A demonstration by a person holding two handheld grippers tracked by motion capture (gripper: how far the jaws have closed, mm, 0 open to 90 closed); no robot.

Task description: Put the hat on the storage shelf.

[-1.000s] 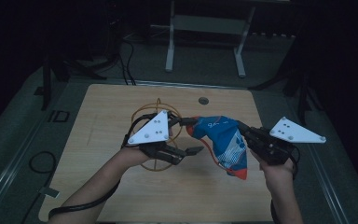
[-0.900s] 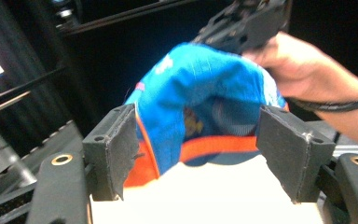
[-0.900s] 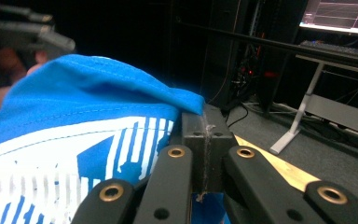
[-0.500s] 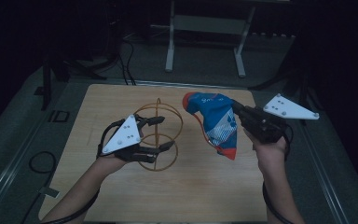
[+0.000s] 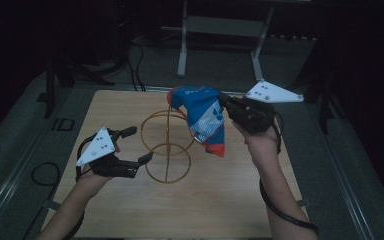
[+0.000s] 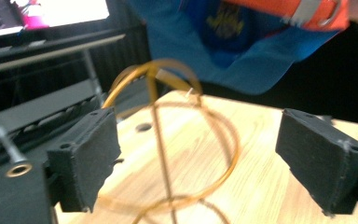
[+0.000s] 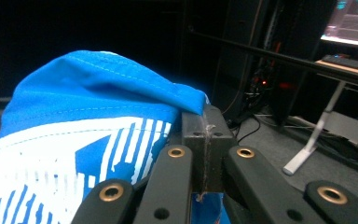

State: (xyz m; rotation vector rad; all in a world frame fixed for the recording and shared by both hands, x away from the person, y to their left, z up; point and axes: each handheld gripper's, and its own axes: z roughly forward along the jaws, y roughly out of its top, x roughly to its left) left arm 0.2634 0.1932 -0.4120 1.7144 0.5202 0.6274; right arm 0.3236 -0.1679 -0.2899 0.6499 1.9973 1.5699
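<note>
A blue cap (image 5: 202, 117) with white print and an orange brim hangs over a gold wire stand (image 5: 167, 145) on the wooden table (image 5: 220, 200). My right gripper (image 5: 223, 103) is shut on the cap's edge and holds it above the stand's right side. In the right gripper view the jaws (image 7: 205, 140) meet on the blue cloth of the cap (image 7: 88, 116). My left gripper (image 5: 140, 145) stands open just left of the stand, touching nothing. In the left gripper view the wire stand (image 6: 161, 140) rises between the wide jaws of my gripper (image 6: 205, 163), with the cap (image 6: 242, 42) above.
Beyond the table's far edge stands a grey metal frame (image 5: 220, 30) on the floor, with cables (image 5: 135, 60) to its left. A small hole (image 6: 143, 127) marks the tabletop behind the stand. A lit screen (image 6: 51, 11) glows farther off.
My left gripper has drawn back to the left, away from the stand and the cap. My right gripper has carried the cap up and leftward, over the stand.
</note>
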